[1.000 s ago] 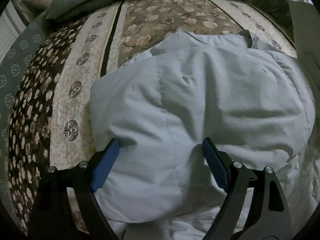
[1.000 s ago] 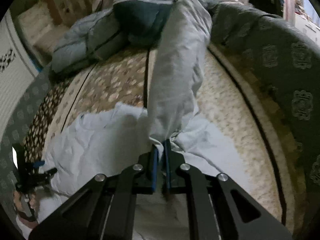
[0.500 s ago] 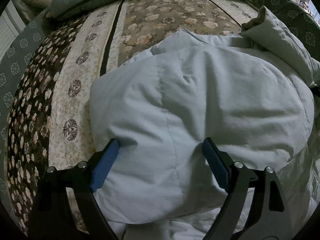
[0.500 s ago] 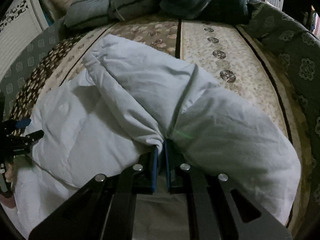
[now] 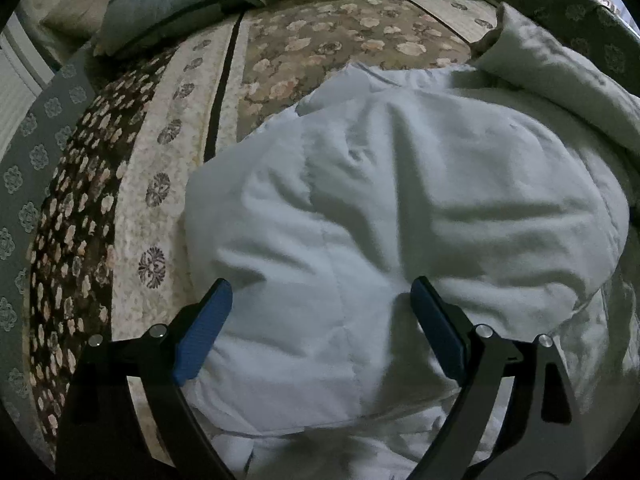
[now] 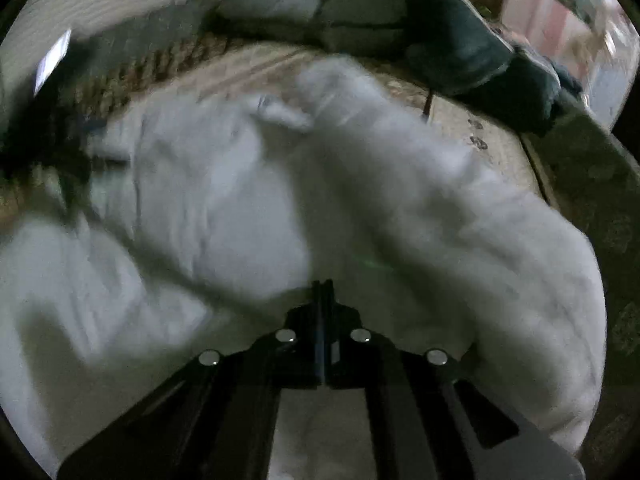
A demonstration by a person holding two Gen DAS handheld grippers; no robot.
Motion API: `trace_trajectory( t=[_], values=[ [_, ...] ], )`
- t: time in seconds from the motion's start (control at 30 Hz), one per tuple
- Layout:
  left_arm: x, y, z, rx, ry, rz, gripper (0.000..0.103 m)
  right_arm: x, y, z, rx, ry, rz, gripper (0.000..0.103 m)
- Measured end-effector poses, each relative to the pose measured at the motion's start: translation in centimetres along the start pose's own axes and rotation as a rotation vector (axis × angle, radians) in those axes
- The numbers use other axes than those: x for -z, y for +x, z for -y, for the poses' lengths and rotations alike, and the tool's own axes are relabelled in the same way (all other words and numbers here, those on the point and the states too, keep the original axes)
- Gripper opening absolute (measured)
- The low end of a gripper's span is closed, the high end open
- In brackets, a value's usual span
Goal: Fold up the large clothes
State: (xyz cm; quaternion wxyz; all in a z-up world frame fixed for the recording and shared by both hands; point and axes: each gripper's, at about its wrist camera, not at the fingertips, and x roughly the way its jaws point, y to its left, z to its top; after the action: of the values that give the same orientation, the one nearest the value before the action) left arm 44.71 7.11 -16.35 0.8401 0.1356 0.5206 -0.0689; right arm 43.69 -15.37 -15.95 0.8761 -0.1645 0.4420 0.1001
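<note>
A large pale white padded garment (image 5: 400,200) lies spread on the bed. My left gripper (image 5: 320,282) points down over its near part. Its blue fingers (image 5: 204,332) stand wide apart and are opening, with cloth lying between them but not pinched. A folded-over part of the garment (image 5: 560,72) lies along the right side. In the blurred right wrist view, my right gripper (image 6: 322,282) is shut, its tips buried in a fold of the same garment (image 6: 440,220), which bulges around them.
The floral patterned bedspread (image 5: 280,60) shows to the left of and beyond the garment. Grey-blue pillows and bedding (image 5: 160,4) are heaped at the head end. A dark bundle (image 6: 460,52) lies at the far right. A green patterned border (image 5: 24,184) runs along the bed's left edge.
My right gripper swung the pinched cloth down and across the garment, rolling as it went. The folded part came into the left wrist view at the right. The left fingers spread slightly.
</note>
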Motion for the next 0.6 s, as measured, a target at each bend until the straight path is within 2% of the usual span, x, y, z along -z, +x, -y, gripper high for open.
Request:
trace_trajectory(
  t=[0.1, 0.17, 0.23, 0.27, 0.3, 0.37, 0.47, 0.57, 0.6],
  values=[
    [0.0, -0.3, 0.9, -0.002, 0.024, 0.006, 0.09, 1.3, -0.7, 1.2, -0.045, 0.063, 0.026, 0.001],
    [-0.1, -0.7, 1.9, -0.037, 0.079, 0.018, 0.09, 2.5, -1.7, 3.2, -0.053, 0.128, 0.034, 0.003],
    [-0.5, -1.1, 2.7, -0.039, 0.128, 0.013, 0.09, 3.4, -2.5, 4.9, -0.035, 0.167, 0.032, 0.004],
    [-1.1, -1.6, 3.2, -0.031, 0.149, 0.017, 0.09, 4.0, -3.3, 6.1, -0.009, 0.192, 0.03, 0.01],
    [-1.9, -1.9, 3.5, -0.023, 0.168, 0.028, 0.09, 4.7, -4.0, 7.2, 0.006, 0.215, 0.031, 0.027],
    [-4.0, -3.1, 4.6, 0.004, 0.209, 0.074, 0.091, 5.9, -6.4, 9.0, 0.031, 0.253, 0.062, 0.047],
    [-7.7, -3.9, 6.3, 0.042, 0.257, 0.126, 0.096, 7.6, -8.4, 10.9, 0.052, 0.277, 0.05, 0.047],
    [-11.3, -3.5, 8.1, 0.097, 0.283, 0.142, 0.096, 8.9, -9.9, 12.3, 0.016, 0.322, 0.035, 0.048],
    [-12.2, -3.2, 8.7, 0.118, 0.293, 0.14, 0.096, 8.9, -10.2, 12.1, 0.025, 0.322, 0.034, 0.053]
  ],
)
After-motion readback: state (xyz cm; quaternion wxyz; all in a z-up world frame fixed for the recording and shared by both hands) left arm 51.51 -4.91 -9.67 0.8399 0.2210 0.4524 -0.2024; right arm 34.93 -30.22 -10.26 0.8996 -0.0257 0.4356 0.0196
